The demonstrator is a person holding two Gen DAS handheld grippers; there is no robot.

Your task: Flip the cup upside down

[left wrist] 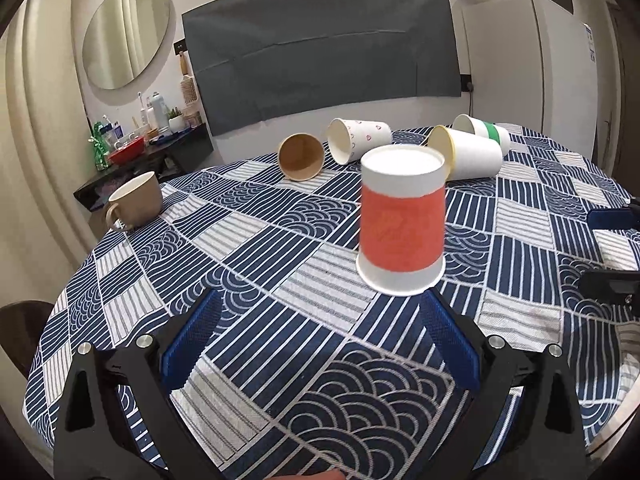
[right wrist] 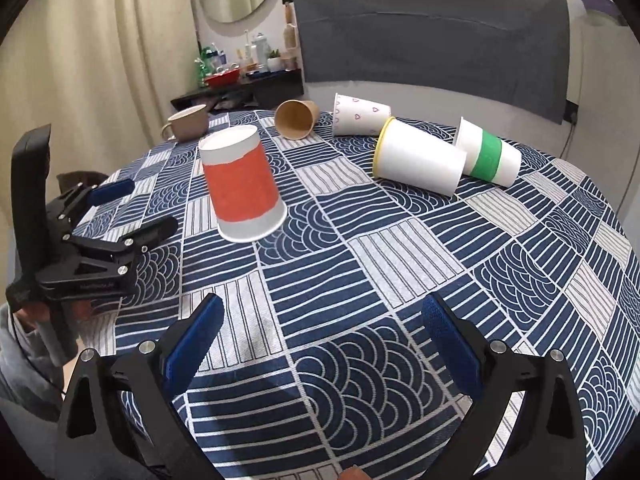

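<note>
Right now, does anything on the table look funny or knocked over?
Yes. Four paper cups lie on their sides at the far end: brown, hearts, yellow-rimmed and green-banded. The red cup stands upside down. Nothing looks spilled.

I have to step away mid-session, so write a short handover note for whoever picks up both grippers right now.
Left gripper: open, holding nothing, just behind the red-banded white paper cup.
Right gripper: open, holding nothing, over the blue-and-white patterned tablecloth.
Done: the red-banded cup stands upside down, mouth on the cloth, though it looks slightly tilted.
Left, if all cups count: four paper cups lie on their sides at the far end: plain brown, white with pink hearts, white with yellow rim, white with green band. A beige ceramic mug stands upright at the far left.
</note>
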